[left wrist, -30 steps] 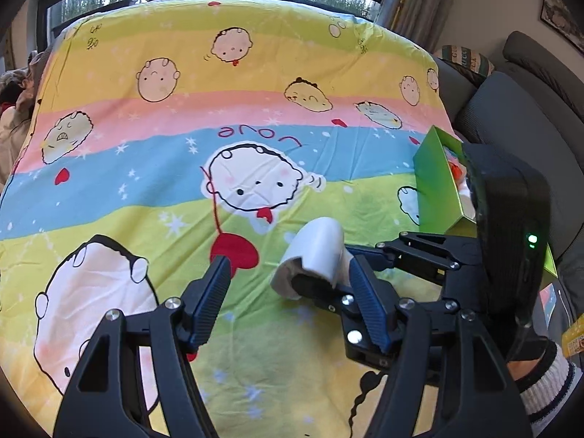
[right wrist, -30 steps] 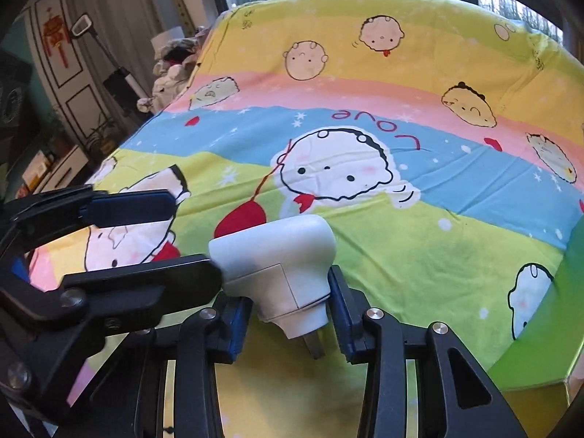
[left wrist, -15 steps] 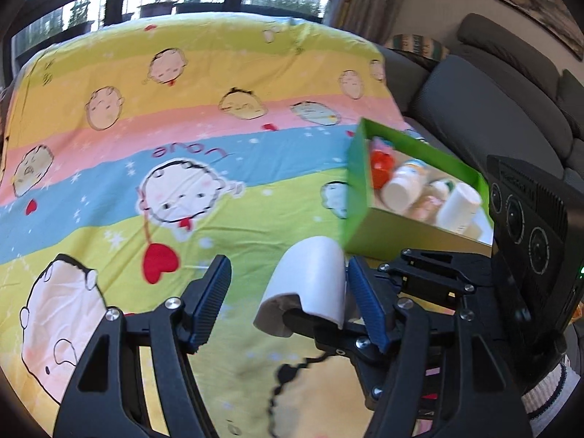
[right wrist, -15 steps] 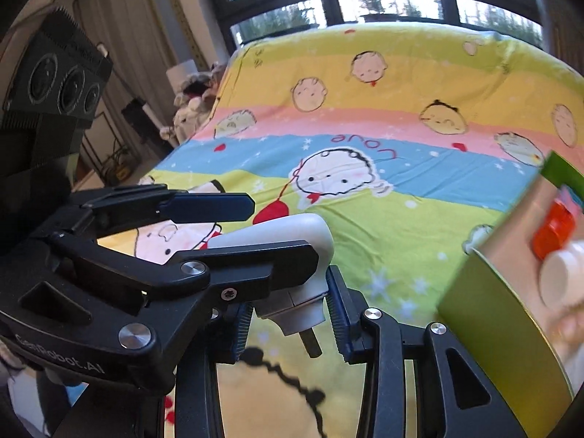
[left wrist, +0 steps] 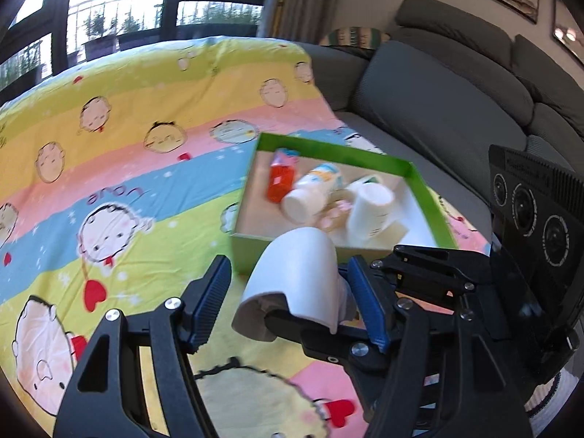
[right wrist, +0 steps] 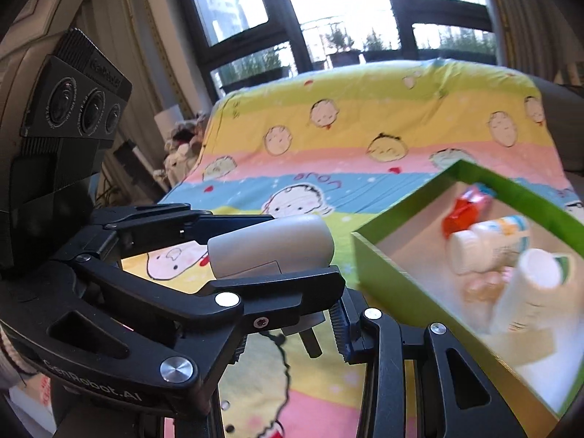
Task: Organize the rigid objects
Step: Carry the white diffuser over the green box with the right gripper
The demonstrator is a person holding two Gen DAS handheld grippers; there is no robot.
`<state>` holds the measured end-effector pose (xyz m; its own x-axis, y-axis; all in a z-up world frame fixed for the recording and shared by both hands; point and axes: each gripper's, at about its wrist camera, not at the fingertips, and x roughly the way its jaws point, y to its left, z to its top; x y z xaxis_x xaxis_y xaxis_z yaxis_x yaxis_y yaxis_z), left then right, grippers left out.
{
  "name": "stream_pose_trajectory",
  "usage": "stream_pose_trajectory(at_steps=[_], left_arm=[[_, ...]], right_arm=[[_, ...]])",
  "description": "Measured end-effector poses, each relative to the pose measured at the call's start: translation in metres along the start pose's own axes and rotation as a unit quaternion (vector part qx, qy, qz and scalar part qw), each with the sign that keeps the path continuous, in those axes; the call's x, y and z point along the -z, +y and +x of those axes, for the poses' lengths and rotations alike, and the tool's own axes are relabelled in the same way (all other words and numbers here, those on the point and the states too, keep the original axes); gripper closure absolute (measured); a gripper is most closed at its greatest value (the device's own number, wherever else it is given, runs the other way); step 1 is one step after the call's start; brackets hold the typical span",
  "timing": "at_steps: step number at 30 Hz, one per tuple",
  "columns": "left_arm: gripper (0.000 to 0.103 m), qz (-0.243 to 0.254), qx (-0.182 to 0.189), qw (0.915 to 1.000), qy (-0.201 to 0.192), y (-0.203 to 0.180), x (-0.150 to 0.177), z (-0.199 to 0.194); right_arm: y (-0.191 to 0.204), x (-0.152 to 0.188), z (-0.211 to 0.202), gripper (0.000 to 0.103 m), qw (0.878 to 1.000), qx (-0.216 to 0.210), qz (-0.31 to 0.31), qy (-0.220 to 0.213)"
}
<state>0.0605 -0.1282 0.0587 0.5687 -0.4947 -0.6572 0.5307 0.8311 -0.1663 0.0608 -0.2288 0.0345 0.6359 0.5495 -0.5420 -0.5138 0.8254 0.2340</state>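
A white plug adapter (left wrist: 303, 273) hangs in the air just in front of the green box (left wrist: 252, 252), held by my right gripper (right wrist: 292, 328), which is shut on its lower part. It also shows in the right wrist view (right wrist: 270, 248). My left gripper (left wrist: 288, 306) is open; its fingers (left wrist: 210, 303) stand on either side of the adapter without touching it. The green box (right wrist: 387, 262) holds a red item (left wrist: 281, 177), a white bottle (left wrist: 310, 193) and a white cup (left wrist: 368, 211).
A cartoon-print bedsheet (left wrist: 109, 146) in yellow, pink and blue stripes covers the surface. A grey sofa (left wrist: 438, 98) stands to the right, behind the box. Windows (right wrist: 365, 18) are at the far end. A cluttered corner (right wrist: 175, 149) lies left of the bed.
Both grippers have lifted and swung right toward the green box, carrying the adapter. The box interior has come into full view and sits much closer.
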Motion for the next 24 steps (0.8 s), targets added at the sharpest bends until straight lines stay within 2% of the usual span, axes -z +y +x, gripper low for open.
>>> stream_pose_trajectory(at_steps=[7, 9, 14, 24], left_arm=[[0.038, 0.030, 0.022, 0.9993, -0.003, -0.040, -0.021, 0.014], [0.043, 0.037, 0.035, 0.9987, -0.002, -0.050, -0.027, 0.020], [0.044, 0.051, 0.052, 0.9974, 0.001, -0.075, -0.042, 0.042], [0.044, 0.056, 0.070, 0.9956, 0.028, -0.102, -0.056, 0.088]], right_arm=[[-0.026, 0.003, -0.037, 0.063, 0.999, 0.030, 0.016, -0.025], [-0.036, 0.002, -0.047, 0.063, 0.998, 0.040, 0.023, -0.033], [-0.064, 0.002, -0.066, 0.063, 0.996, 0.065, 0.039, -0.046], [-0.116, 0.010, -0.072, 0.063, 0.992, 0.092, 0.074, -0.038]])
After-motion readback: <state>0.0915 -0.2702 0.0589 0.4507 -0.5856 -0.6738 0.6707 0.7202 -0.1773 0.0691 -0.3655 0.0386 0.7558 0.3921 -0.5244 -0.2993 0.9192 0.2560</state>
